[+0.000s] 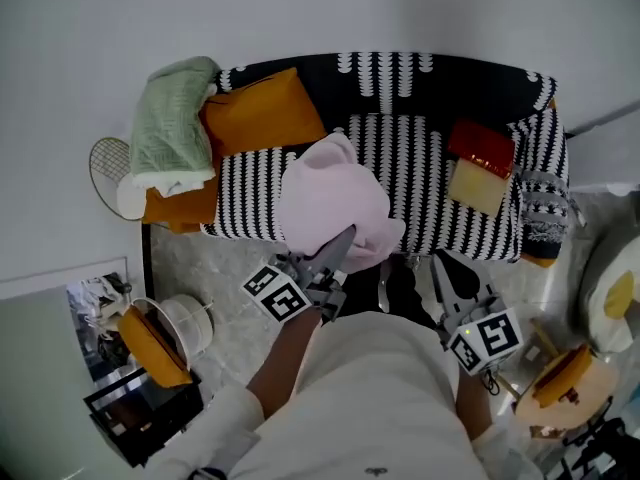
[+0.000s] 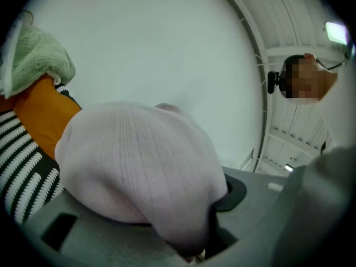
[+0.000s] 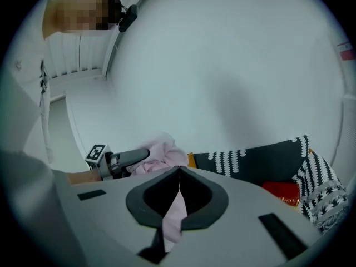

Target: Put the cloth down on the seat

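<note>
Only the right gripper view shows cloth (image 3: 173, 218) pinched in right tool (image 3: 179, 174).

One sofa (image 1: 400, 153), striped black and white. One pink cloth (image 1: 330, 203). Two tongs: the left tongs (image 1: 338, 248) and the right tongs (image 1: 443, 266). Each carries a marker cube, so two of those: the left cube (image 1: 275, 293) and the right cube (image 1: 487, 338). One green towel (image 1: 172, 118). Two orange cushions: the upper cushion (image 1: 265, 113) and the lower cushion (image 1: 180, 208) (this one lies half under the towel). One red block (image 1: 482, 146), one yellow block (image 1: 478, 186), one grey patterned cushion (image 1: 545, 213). One round wire frame (image 1: 105, 163) beside the sofa's left end.
</note>
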Available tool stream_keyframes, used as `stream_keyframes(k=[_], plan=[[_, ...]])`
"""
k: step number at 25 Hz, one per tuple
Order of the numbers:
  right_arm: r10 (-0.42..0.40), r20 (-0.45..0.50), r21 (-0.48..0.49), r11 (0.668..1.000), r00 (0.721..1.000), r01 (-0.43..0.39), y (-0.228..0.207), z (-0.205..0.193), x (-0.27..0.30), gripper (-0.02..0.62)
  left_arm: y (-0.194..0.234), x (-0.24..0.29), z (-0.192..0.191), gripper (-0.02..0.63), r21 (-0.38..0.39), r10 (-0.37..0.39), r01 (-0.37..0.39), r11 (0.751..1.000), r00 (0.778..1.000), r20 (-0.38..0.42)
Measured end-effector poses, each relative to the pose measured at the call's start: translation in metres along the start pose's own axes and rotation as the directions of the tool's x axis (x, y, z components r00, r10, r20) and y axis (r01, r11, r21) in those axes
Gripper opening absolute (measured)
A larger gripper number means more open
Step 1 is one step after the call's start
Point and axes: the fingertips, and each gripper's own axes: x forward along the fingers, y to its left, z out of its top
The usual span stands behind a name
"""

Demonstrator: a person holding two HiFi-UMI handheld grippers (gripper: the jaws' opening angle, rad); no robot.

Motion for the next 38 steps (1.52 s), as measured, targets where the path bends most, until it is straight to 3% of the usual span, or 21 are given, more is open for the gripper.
stream_keyframes(k=[8,15,22,31,38], plan=[[-0.069,0.006,-0.007,0.998,0.998,0.069,-0.001,0.031,0.046,0.009,0.046,0.042,0.022,0.233,0.068,-0.071,0.077,0.995,0.993,-0.096],[-0.128,-0.022,-0.010,0.992,0.991,0.128,-0.019,0.030,0.092,0.009,0.094,0.079,0.017,0.233,0.096,-0.098,0.117,0.988,0.978,-0.186],[-0.172,-0.083,0.027,0.984,0.982,0.175,-0.030,0.006,0.126,0.009,0.143,0.102,-0.022,0.233,0.078,-0.139,0.172,0.982,0.940,-0.311],[-0.202,-0.148,0.075,0.974,0.968,0.215,-0.042,-0.024,0.149,0.008,0.212,0.124,-0.082,0.233,0.088,-0.117,0.175,0.981,0.885,-0.450],[-0.168,-0.209,0.095,0.977,0.963,0.191,-0.050,-0.054,0.164,0.008,0.255,0.134,-0.114,0.235,0.081,-0.082,0.138,0.987,0.873,-0.480]])
